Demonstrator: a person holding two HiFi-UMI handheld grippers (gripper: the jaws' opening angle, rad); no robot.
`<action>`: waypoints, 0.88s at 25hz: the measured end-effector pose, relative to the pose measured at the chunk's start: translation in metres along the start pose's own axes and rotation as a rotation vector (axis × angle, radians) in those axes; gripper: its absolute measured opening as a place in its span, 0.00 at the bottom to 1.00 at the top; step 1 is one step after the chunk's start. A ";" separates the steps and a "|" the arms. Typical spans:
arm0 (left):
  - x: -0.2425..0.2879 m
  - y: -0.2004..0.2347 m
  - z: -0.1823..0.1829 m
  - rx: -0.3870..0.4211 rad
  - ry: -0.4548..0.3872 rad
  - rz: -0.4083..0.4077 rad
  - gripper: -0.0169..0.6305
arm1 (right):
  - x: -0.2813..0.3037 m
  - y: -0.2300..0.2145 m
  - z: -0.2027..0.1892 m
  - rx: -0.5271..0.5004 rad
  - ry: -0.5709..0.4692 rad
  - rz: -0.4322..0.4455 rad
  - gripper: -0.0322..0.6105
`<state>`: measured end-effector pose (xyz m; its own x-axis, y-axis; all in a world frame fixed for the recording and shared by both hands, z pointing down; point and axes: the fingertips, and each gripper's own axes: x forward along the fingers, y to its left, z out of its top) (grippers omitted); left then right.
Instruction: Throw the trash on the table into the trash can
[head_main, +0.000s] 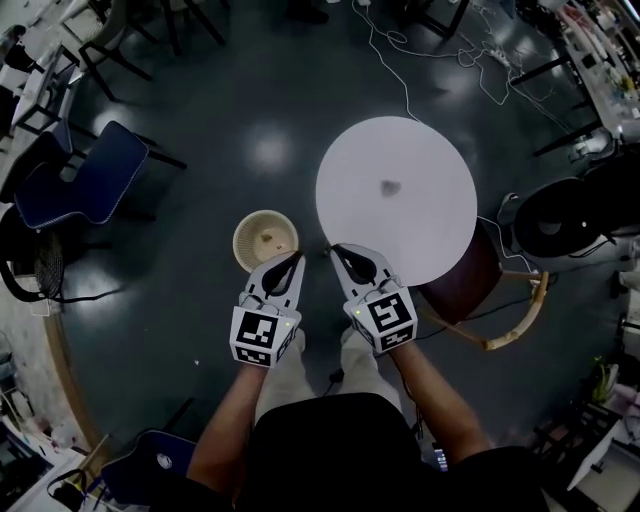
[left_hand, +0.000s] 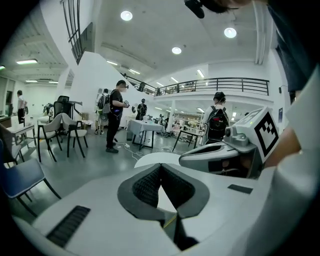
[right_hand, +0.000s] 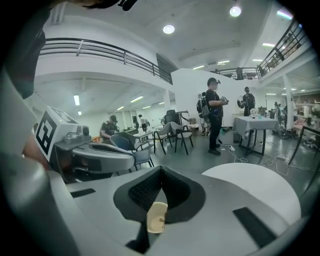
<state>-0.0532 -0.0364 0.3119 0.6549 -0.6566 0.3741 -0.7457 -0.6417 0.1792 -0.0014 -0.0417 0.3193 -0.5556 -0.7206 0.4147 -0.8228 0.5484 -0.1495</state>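
Observation:
A round white table (head_main: 430, 225) stands on the dark floor with one small dark piece of trash (head_main: 390, 187) near its middle. A beige round trash can (head_main: 265, 240) sits on the floor left of the table, with a small scrap inside. My left gripper (head_main: 298, 257) hangs shut and empty over the can's right edge. My right gripper (head_main: 334, 250) is shut and empty at the table's near-left rim. In the right gripper view the trash can (right_hand: 157, 217) shows below the closed jaws, with the table (right_hand: 250, 185) to the right. In the left gripper view the table (left_hand: 152, 159) lies just beyond the jaws.
Blue chairs (head_main: 85, 180) stand at the left. A wooden chair (head_main: 500, 300) is tucked under the table's right side, beside a black round unit (head_main: 555, 215). Cables (head_main: 400, 60) trail over the floor beyond the table. People (left_hand: 116, 115) stand farther off among tables and chairs.

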 end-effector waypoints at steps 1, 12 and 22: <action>0.003 -0.007 0.006 0.014 0.000 -0.004 0.05 | -0.006 -0.005 0.004 -0.004 -0.005 -0.005 0.08; 0.049 -0.072 0.033 0.070 -0.027 -0.040 0.05 | -0.055 -0.078 0.008 0.006 -0.033 -0.056 0.08; 0.085 -0.110 0.032 0.068 -0.001 -0.012 0.05 | -0.070 -0.178 -0.027 -0.005 0.051 -0.139 0.08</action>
<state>0.0882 -0.0343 0.2948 0.6640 -0.6491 0.3711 -0.7277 -0.6751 0.1214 0.1869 -0.0777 0.3409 -0.4294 -0.7673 0.4764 -0.8907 0.4470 -0.0829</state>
